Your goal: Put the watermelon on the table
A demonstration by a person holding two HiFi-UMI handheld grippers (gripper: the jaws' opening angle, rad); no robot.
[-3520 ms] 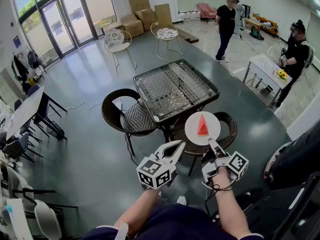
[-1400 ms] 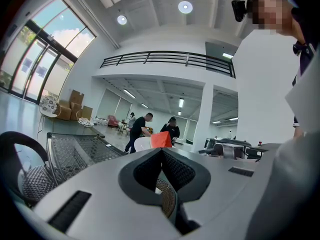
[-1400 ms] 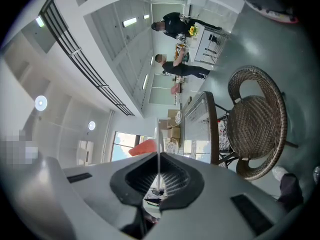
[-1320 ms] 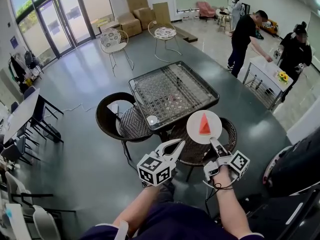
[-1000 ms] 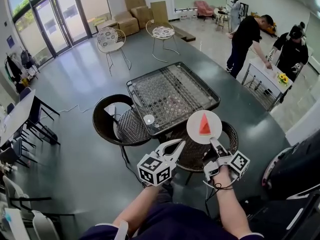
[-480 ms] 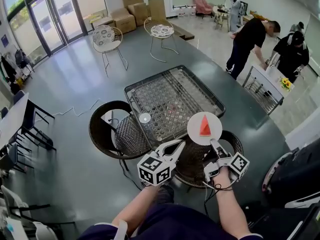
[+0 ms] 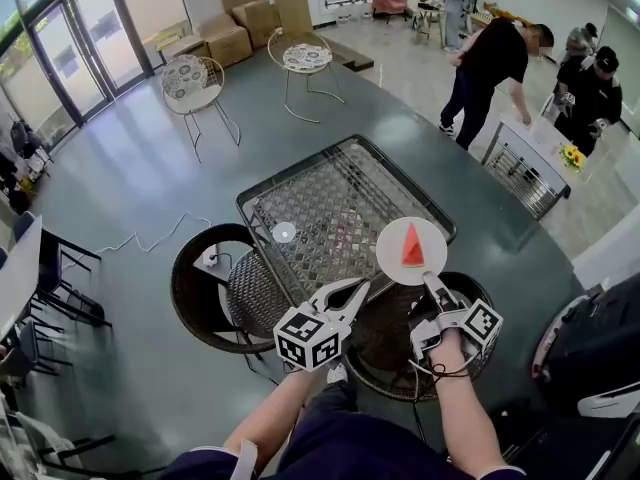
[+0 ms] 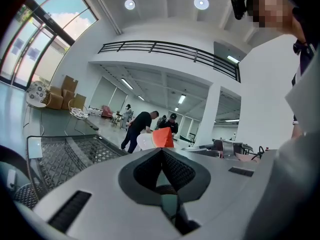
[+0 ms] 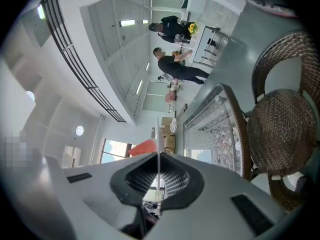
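A grey hall floor carries a glass tabletop (image 7: pixel 330 203) flanked by wicker chairs (image 7: pixel 215 288). The watermelon (image 7: pixel 411 247) slice lies on a white plate (image 7: pixel 393 260) held in the air by the tabletop's near edge, with the right gripper's (image 7: pixel 431 284) fingers clamped on the plate's rim. The left gripper's (image 7: pixel 352 290) fingers are closed together on nothing.

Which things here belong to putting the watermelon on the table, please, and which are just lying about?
Job: watermelon slice; white plate under it; right tongs gripping the plate; table.
Lying about: small white disc on the table; wicker chairs; cardboard boxes; left tongs, shut and empty.
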